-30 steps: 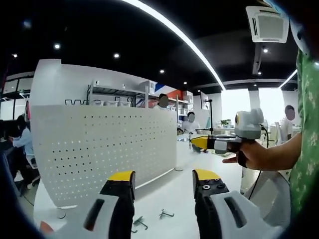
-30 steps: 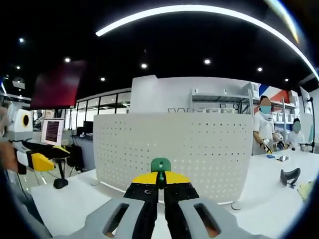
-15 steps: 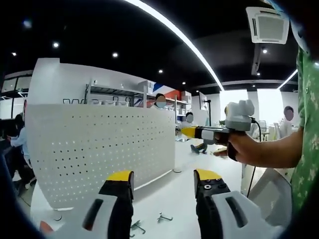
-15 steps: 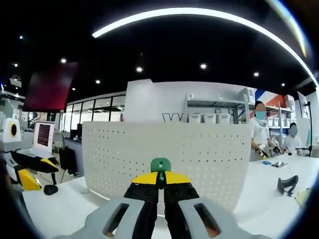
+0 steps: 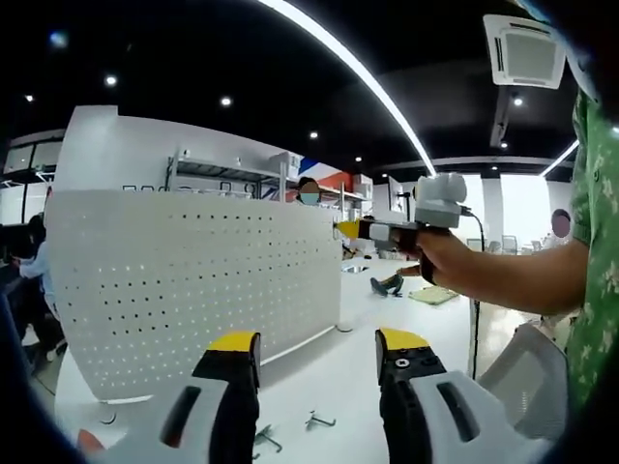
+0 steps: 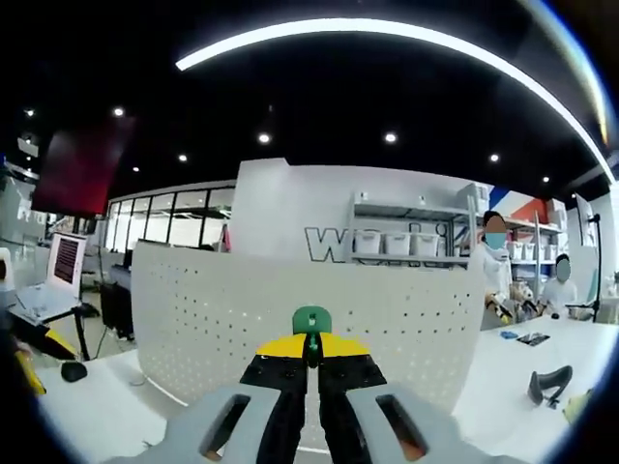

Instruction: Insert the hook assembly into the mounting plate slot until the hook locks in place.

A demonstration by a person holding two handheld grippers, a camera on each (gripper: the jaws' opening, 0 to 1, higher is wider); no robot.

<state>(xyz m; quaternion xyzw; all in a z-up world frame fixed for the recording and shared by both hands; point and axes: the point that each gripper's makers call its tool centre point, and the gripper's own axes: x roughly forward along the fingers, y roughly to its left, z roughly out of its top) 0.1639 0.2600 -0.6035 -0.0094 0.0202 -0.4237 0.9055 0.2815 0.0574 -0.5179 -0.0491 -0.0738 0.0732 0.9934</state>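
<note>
We see a white pegboard (image 5: 193, 280) standing upright on a white table (image 5: 329, 382) in an open-plan workshop, its rows of small holes bare in both views. In the right gripper view the pegboard (image 6: 290, 309) stands straight ahead, beyond the jaws.

Behind the board stands a metal shelf (image 6: 416, 237) carrying a row of white bins (image 6: 392, 242); we cannot tell what is in them. Two people (image 6: 495, 266) stand at a table to the right of it.

The left gripper (image 5: 314, 353) rises from the bottom of its own view with its yellow-tipped jaws wide apart and nothing between them. Below and between those jaws, two small metal hooks (image 5: 319, 420) lie loose on the table near the foot of the board, close together but apart.

The right gripper (image 6: 311, 346) has its jaws pressed together on a green hook (image 6: 311, 320), whose rounded head stands up just above the yellow tips, in front of the pegboard; we cannot tell whether it touches the board. In the left gripper view we see the right gripper (image 5: 353, 230) from the side, held out by a hand (image 5: 440, 253) on a bare forearm, its yellow tip at the board's upper right edge. A green patterned garment (image 5: 595, 251) shows at that view's right side
</note>
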